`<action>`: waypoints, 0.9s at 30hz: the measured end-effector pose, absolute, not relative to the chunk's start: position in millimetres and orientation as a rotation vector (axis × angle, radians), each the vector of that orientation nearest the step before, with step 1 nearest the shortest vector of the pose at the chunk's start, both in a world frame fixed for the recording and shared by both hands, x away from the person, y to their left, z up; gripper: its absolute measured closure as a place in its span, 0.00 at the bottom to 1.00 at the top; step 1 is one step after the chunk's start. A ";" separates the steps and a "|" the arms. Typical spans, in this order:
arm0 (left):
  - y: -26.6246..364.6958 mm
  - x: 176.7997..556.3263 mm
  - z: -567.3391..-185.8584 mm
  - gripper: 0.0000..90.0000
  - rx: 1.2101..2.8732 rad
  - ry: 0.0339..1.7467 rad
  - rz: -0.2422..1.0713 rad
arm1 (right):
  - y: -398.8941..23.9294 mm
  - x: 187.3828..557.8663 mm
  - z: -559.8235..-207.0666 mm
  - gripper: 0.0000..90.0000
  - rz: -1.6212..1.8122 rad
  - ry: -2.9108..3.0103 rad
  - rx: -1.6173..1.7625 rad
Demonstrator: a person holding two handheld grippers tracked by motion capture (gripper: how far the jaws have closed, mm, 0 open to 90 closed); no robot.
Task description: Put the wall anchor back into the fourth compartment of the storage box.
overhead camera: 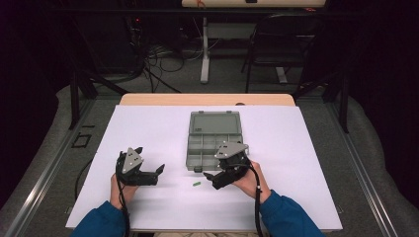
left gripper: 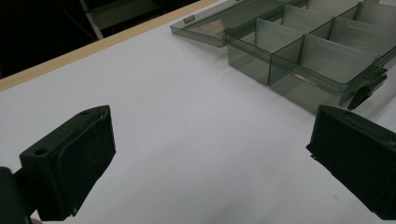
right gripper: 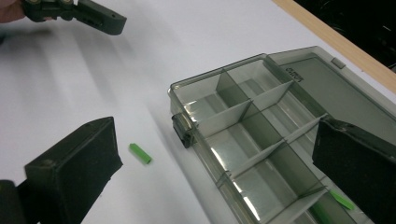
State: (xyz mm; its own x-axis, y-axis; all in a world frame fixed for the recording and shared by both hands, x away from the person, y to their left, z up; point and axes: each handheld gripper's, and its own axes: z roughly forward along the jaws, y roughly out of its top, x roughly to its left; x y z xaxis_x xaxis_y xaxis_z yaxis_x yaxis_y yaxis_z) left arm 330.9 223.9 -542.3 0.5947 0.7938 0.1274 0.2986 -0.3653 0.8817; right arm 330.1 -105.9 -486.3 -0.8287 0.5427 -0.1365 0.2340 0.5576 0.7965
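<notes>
A clear grey compartment box (overhead camera: pixel 190 148) lies open in the middle of the white table, its lid (overhead camera: pixel 215 122) flat behind it. A small green piece (overhead camera: pixel 196 184) lies on the table just in front of the box's left corner. My right gripper (overhead camera: pixel 217 173) stands open at the box's front edge. In the right gripper view (right gripper: pixel 217 140) its left jaw sits beside the green piece (right gripper: pixel 140 153) and its right jaw hangs over the box (right gripper: pixel 205 149). More green pieces (right gripper: pixel 341 199) lie in a near compartment. My left gripper (overhead camera: pixel 150 159) is open and holds nothing, left of the box (left gripper: pixel 247 58).
The white mat (overhead camera: pixel 148 123) covers the table, with a wooden edge (overhead camera: pixel 207 99) at the far side. My left gripper's jaw (right gripper: pixel 93 16) shows at the top left of the right gripper view. Chairs, cables and a table leg stand on the floor beyond.
</notes>
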 end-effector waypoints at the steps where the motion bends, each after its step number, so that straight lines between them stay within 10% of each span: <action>1: 223.9 330.9 -542.3 0.00 1.930 0.872 0.699 | -104.7 329.6 -487.0 0.00 1.161 2.434 0.631; 27: 223.5 331.1 -542.5 0.00 1.931 0.873 0.698 | -70.5 317.7 -515.8 0.00 1.138 2.604 0.523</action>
State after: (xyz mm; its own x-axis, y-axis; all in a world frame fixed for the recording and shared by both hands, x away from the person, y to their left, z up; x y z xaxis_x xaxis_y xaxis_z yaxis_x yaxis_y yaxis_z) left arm 331.1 223.5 -542.5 0.5951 0.7934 0.1277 0.2994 -0.3663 0.8810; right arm 317.7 -70.5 -515.8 -0.9039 0.4194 -0.0839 0.2232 0.6299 0.7439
